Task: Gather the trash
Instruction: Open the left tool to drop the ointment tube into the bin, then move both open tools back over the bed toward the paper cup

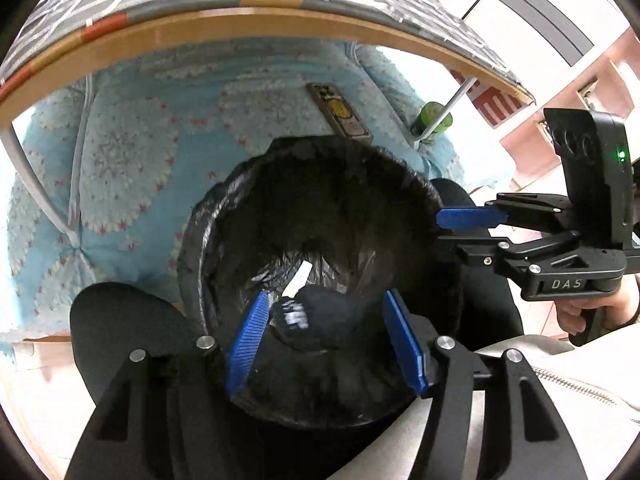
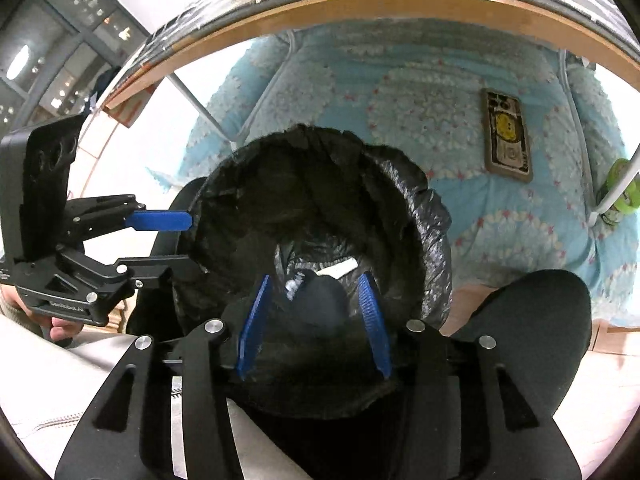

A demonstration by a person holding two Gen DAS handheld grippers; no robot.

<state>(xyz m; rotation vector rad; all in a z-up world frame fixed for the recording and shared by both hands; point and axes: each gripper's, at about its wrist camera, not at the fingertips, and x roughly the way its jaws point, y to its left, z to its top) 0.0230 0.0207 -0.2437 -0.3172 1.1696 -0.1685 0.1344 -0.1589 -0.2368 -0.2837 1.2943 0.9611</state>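
Both tools hang over the lined trash bin (image 1: 320,240): the left tool (image 1: 326,312) and the right tool (image 2: 316,300) each stand wide and hold nothing. A dark bundle (image 1: 316,320) with white lettering and a white scrap (image 1: 298,278) lie at the bin's bottom, so the drop-in step looks finished. Next probably calls for lifting clear toward the worktop (image 1: 240,24) above to seek more trash

Home bedroom, quilted floral bedspread (image 1: 132,168), phone (image 2: 507,136), lined bin (image 1: 320,240)
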